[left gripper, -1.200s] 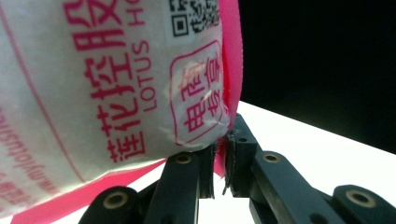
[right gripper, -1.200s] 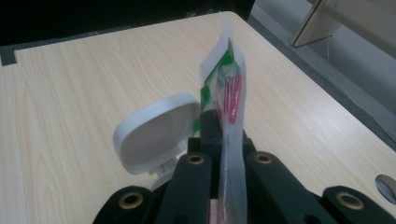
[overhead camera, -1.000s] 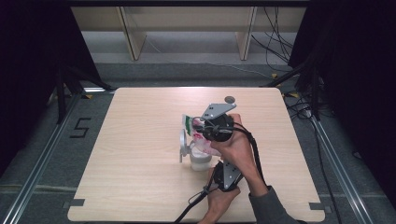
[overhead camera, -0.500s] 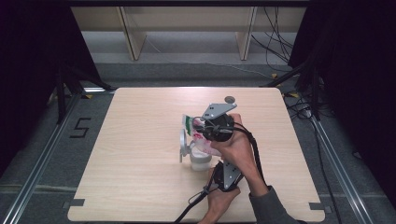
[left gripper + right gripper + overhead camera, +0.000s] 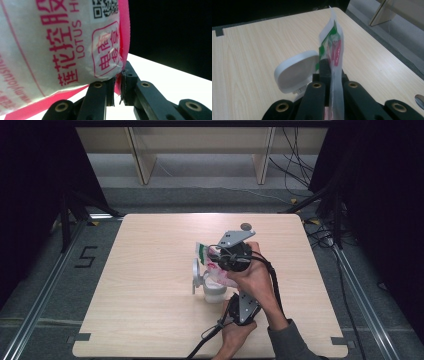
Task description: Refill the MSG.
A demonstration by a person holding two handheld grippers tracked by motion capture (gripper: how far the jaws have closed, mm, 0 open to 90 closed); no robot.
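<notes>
Pouch [image 5: 216, 266] of white plastic with pink and green print hangs over a small white container [image 5: 214, 292] near the middle of the bench [image 5: 150, 320], held between both grippers. The container's flip lid [image 5: 295, 71] stands open beside it. The left gripper [image 5: 117, 87] pinches the pouch's pink bottom seam, its jaws pressed together on the film. The right gripper [image 5: 334, 75] pinches the top edge, jaws closed on the thin strip that rises above them.

This looks like emptying the pouch into the container. To do it well, keep the pouch's opening directly above the container's mouth and clear of the raised lid. Raise the seam end gradually so the contents slide rather than dump. Hold both pinches firm: thin film slips easily. Whether the pouch is already open, and what it holds, cannot be told.
</notes>
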